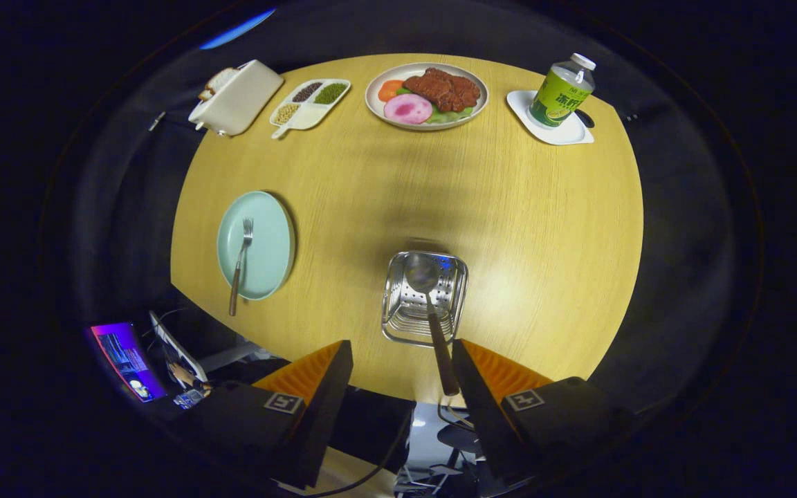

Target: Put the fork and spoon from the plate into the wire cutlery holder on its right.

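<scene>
The wire cutlery holder (412, 315) stands on the round wooden table (544, 228), just ahead of my fingers. A spoon (433, 318) leans inside it, bowl down at the holder's far side. Its brown handle rises toward me and passes close by the inner edge of the right finger (471, 373). My gripper (400, 344) hovers above the holder, open wide, with neither finger pressing on the spoon. To the left of the holder lies a mint-green plate (267, 242). A fork (241, 263) rests on it, tines pointing away and brown handle sticking out over the plate's near rim.
Along the table's far side stand a white toaster with bread (236, 97), a divided dish of beans (310, 102), a plate of food (426, 95) and a green bottle (563, 90) on a white tray (551, 130). A lit screen (125, 360) is below the table's left edge.
</scene>
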